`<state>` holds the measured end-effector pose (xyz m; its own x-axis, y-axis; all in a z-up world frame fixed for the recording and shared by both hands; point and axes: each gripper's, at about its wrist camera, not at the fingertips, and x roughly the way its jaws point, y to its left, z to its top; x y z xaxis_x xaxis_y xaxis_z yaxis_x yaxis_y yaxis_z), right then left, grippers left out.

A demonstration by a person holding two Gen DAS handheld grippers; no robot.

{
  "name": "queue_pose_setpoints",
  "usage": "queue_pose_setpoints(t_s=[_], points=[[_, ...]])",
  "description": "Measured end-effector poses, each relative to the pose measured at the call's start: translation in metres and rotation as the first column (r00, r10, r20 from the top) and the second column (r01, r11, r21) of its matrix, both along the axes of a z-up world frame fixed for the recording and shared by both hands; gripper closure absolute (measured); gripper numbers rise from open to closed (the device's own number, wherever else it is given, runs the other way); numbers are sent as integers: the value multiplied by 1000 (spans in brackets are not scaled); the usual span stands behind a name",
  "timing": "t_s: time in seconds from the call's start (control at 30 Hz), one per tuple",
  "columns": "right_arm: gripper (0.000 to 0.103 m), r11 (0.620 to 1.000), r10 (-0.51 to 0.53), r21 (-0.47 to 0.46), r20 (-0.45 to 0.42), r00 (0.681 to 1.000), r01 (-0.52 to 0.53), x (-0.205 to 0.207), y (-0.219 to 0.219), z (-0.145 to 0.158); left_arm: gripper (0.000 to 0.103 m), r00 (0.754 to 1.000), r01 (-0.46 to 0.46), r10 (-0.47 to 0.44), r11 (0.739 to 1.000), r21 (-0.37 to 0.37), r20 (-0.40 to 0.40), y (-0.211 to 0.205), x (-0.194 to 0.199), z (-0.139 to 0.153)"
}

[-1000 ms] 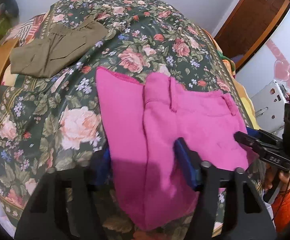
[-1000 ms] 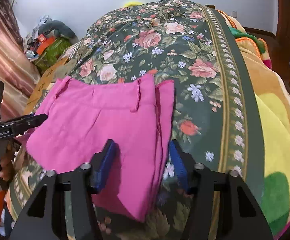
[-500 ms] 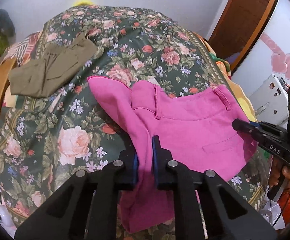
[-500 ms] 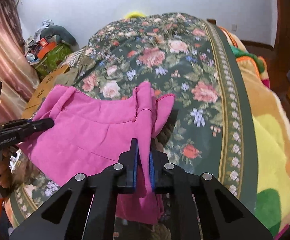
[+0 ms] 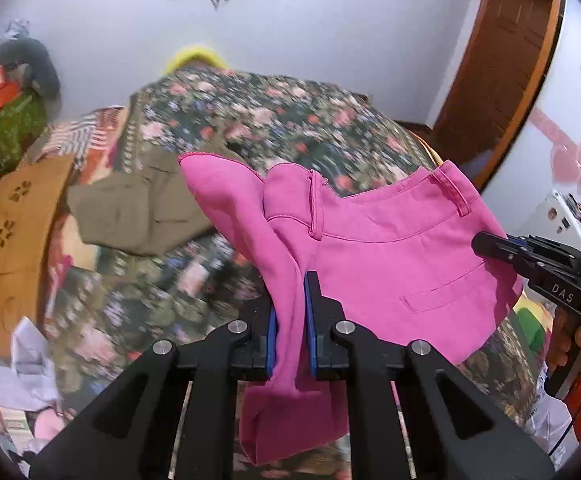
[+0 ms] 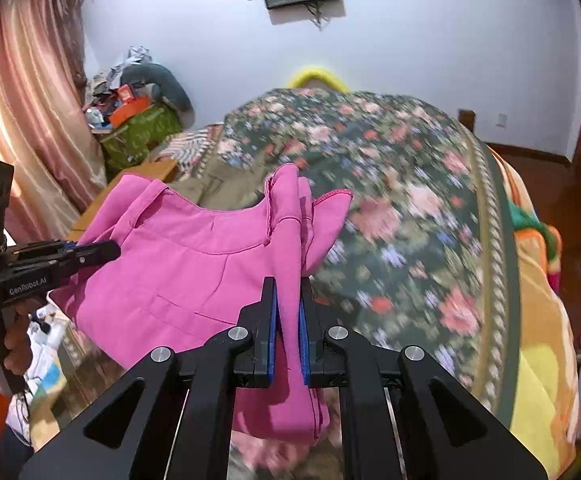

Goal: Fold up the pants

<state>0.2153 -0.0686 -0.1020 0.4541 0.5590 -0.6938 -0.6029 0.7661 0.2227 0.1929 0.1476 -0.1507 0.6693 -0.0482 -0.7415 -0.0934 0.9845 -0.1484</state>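
The folded bright pink trousers [image 5: 390, 264] are held up above the dark floral bedspread [image 5: 290, 120]. Their left edge is pinched by the left gripper [image 5: 290, 320], marked "GenRobot.AI"; their right edge is clamped by the right gripper [image 6: 288, 320], lettered "DAS".

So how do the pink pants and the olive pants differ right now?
The pink pants are lifted off the floral bedspread, while the olive pants lie on it. The pink pants are clamped by the left gripper and the right gripper; nothing holds the olive pants. Both are plain, single-colored garments.
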Motion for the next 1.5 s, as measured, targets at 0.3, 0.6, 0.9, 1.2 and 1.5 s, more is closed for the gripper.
queue_pose_setpoints(t_s=[0.3, 0.6, 0.9, 1.2, 1.5], points=[[95, 996, 90, 9, 0, 996, -90, 29, 74, -14, 91, 996, -92, 92, 995, 26, -8, 68, 13, -11], [95, 992, 128, -10, 13, 992, -127, 74, 145, -30, 91, 987, -161, 162, 985, 58, -12, 133, 59, -30], [95, 993, 106, -60, 21, 994, -105, 122, 199, -50, 91, 980, -192, 196, 971, 140, -16, 175, 119, -60], [95, 987, 94, -129, -34, 995, -97, 155, 235, -91, 89, 964, -214, 235, 963, 162, -127, 210, 166, -125], [84, 970, 100, -216, -44, 994, -107, 140, 224, -100, 81, 924, -305, 317, 948, 88, -214, 238, 144, -147]])
